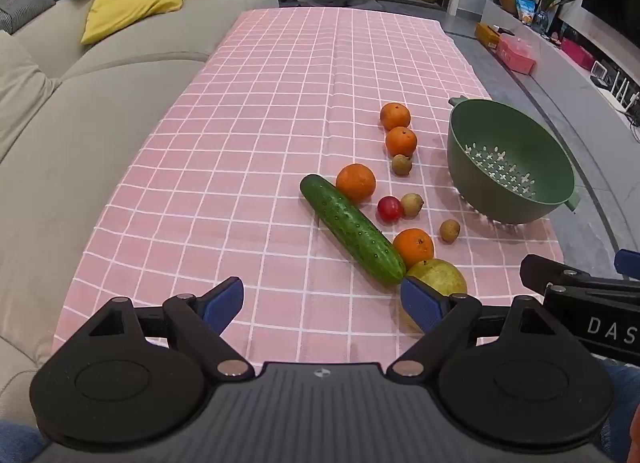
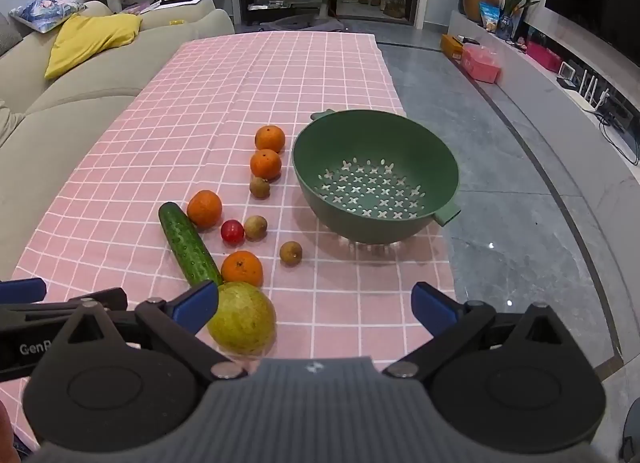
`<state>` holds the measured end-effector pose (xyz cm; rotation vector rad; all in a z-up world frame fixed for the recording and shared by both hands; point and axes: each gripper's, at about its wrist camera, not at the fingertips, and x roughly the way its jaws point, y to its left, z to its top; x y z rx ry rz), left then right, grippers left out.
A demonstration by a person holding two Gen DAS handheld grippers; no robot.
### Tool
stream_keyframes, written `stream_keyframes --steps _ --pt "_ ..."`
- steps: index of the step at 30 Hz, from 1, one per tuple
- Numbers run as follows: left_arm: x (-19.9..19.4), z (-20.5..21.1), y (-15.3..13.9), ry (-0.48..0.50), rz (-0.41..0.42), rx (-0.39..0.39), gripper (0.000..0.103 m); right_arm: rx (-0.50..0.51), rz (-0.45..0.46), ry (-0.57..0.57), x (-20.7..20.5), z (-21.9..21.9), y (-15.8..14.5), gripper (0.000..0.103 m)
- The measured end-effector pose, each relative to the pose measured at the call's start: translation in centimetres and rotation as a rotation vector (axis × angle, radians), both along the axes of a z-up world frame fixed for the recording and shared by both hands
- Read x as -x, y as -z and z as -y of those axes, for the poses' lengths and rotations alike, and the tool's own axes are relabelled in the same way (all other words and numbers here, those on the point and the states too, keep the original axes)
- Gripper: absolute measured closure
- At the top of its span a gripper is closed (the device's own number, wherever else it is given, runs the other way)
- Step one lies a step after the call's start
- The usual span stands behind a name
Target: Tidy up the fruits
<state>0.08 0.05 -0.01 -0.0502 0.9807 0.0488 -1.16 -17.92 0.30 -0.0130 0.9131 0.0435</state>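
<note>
Several oranges, small brown fruits, a red tomato [image 2: 232, 231], a cucumber [image 2: 188, 244] and a yellow-green pear [image 2: 243, 318] lie on a pink checked tablecloth [image 2: 200, 103]. An empty green colander [image 2: 376, 175] stands to their right. My right gripper [image 2: 316, 309] hovers open just short of the pear, which sits beside its left finger. In the left wrist view the cucumber [image 1: 351, 229] and pear [image 1: 440, 275] lie ahead of my open left gripper [image 1: 322, 303], whose right finger partly hides the pear. Nothing is held.
A beige sofa [image 1: 80, 123] with a yellow cushion [image 1: 128, 7] runs along the table's left side. Grey floor [image 2: 500, 183] and a low shelf with boxes lie to the right. The colander [image 1: 508, 163] stands near the table's right edge.
</note>
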Motion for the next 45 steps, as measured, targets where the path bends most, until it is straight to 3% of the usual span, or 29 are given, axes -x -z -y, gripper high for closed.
stream_keyframes --steps 3,45 --pt "0.16 0.25 0.08 -0.003 -0.005 -0.03 0.0 0.01 0.002 -0.003 0.05 0.12 -0.02 0.004" --pt "0.39 0.45 -0.68 -0.013 -0.005 -0.006 0.001 0.025 0.003 0.002 0.28 -0.15 -0.29 0.004"
